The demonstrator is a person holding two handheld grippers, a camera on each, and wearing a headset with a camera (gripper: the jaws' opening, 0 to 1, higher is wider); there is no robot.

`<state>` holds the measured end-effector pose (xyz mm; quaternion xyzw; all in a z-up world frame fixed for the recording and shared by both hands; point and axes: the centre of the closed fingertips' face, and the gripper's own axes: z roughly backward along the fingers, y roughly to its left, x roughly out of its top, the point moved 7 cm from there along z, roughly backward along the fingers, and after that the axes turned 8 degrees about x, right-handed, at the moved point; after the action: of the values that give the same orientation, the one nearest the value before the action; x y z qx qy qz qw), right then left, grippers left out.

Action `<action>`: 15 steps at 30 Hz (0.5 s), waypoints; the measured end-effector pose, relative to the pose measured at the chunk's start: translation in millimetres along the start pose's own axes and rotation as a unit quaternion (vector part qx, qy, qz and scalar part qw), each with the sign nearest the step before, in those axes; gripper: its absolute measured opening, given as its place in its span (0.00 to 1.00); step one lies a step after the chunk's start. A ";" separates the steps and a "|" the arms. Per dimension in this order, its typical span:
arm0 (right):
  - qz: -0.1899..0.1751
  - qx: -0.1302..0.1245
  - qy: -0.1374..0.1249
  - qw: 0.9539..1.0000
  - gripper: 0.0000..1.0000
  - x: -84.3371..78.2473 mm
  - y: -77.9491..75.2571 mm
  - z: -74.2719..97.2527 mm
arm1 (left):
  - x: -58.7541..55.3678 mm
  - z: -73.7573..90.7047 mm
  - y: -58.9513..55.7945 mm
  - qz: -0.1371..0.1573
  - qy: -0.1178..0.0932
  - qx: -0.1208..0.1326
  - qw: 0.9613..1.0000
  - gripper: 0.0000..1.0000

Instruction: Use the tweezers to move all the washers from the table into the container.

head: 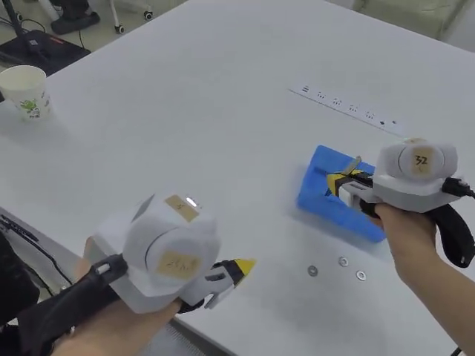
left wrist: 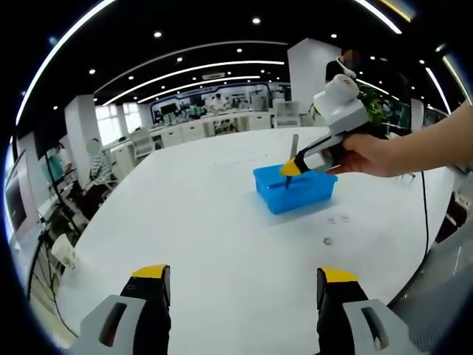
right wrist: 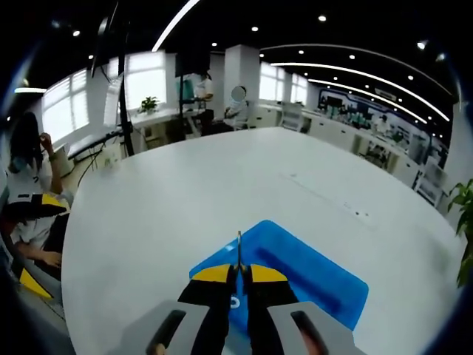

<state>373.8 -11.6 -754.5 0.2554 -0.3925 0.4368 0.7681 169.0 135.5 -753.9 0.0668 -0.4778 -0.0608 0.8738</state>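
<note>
The right gripper [right wrist: 238, 274], level in a hand whose forearm reaches in from the bench's near corner, is pressed together on the tweezers [right wrist: 239, 248], tips over the blue container [head: 326, 211]. Three washers [head: 343, 261] lie on the bench [head: 223, 133] just beside it. The left gripper [left wrist: 244, 279] hovers well apart, jaws spread

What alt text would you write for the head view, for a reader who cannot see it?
The right gripper holds tweezers over a blue container on a white table. Three washers lie on the table beside the container. The left gripper hovers at lower left.
</note>
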 end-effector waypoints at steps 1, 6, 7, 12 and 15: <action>-0.003 0.000 -0.008 1.000 0.04 2.8 1.8 3.8 | 0.0 0.0 -0.1 0.000 0.000 0.000 1.000 0.82; -0.006 0.004 -0.028 1.000 0.04 9.0 10.1 19.2 | 0.3 0.3 -0.5 0.000 -0.002 -0.002 1.000 0.82; -0.006 0.004 -0.031 0.999 0.04 9.4 11.7 22.1 | 0.4 0.3 -0.6 0.000 -0.003 -0.002 1.000 0.82; -0.009 0.008 -0.043 0.999 0.04 7.5 21.4 38.7 | 0.0 -0.1 -0.6 -0.001 -0.002 -0.003 1.000 0.82; -0.012 0.008 -0.047 0.999 0.04 1.1 26.5 48.7 | 0.0 -0.2 -0.8 -0.001 -0.002 -0.004 1.000 0.82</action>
<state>332.6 -34.0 -725.0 0.2864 -0.4220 0.4176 0.7520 169.1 134.7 -754.1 0.0638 -0.4793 -0.0638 0.8730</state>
